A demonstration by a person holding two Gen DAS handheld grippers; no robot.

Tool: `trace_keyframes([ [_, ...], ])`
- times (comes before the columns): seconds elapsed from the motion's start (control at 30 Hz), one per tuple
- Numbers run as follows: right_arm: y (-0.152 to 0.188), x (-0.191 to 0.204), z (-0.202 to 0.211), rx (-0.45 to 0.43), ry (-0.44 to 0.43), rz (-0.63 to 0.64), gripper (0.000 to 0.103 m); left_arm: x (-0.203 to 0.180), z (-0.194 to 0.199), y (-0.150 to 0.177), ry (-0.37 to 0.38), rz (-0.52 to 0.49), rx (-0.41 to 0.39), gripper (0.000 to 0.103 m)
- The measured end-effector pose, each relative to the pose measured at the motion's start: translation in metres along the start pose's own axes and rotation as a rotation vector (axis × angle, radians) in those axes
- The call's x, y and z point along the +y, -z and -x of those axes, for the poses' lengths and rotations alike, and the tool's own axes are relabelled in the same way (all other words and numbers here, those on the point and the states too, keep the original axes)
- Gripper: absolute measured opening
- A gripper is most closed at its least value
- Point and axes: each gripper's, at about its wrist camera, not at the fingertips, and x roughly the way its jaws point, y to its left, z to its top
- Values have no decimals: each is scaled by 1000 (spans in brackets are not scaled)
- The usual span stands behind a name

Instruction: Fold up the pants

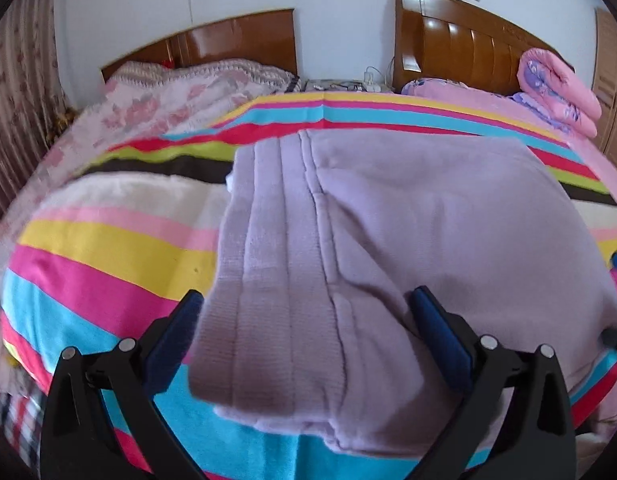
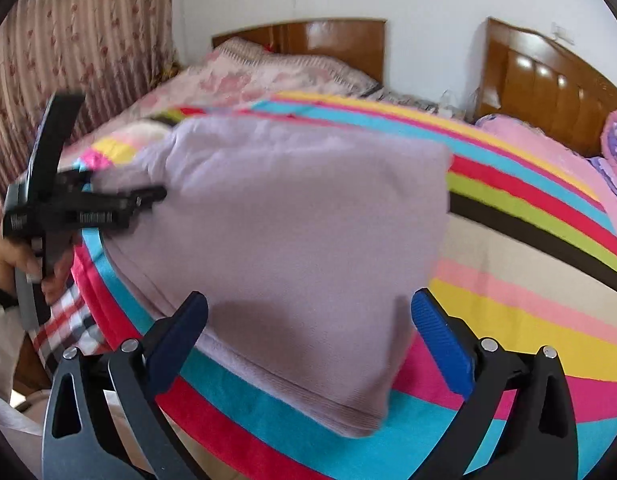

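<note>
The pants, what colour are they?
Pale lilac pants, plain, no pattern; the left wrist view shows it best.

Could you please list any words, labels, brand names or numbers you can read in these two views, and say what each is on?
No text can be read in either view.
Left gripper: pale marks on its black body in the right wrist view, too blurred to read.
Pants: no label or print visible.
Striped sheet: stripes only, no writing.

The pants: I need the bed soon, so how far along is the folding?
Nearly done, it seems. The lilac pants already lie in a compact folded stack on the striped bedspread. Both the left hand-held gripper and the right hand-held gripper are open, holding nothing. Left: perhaps one more fold or some smoothing.
</note>
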Motion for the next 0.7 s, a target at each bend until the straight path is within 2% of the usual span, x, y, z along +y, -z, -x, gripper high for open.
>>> trace_keyframes([
  [0.1, 3, -8, 13, -46, -18, -28, 99, -1, 17, 7, -17, 3, -29, 102],
  [0.2, 13, -13, -5, 49, 28, -25, 99, 0, 28, 19, -32, 0, -32, 102],
  [0.37, 23, -37, -17, 86, -92, -195, 99, 8, 27, 32, 16, 67, -17, 102],
  [0.53, 22, -32, -15, 77, -66, -162, 99, 3, 27, 32, -10, 31, -29, 102],
  [0.7, 22, -27, -9, 91, -48, -129, 99, 11, 35, 33, 30, 84, -56, 102],
])
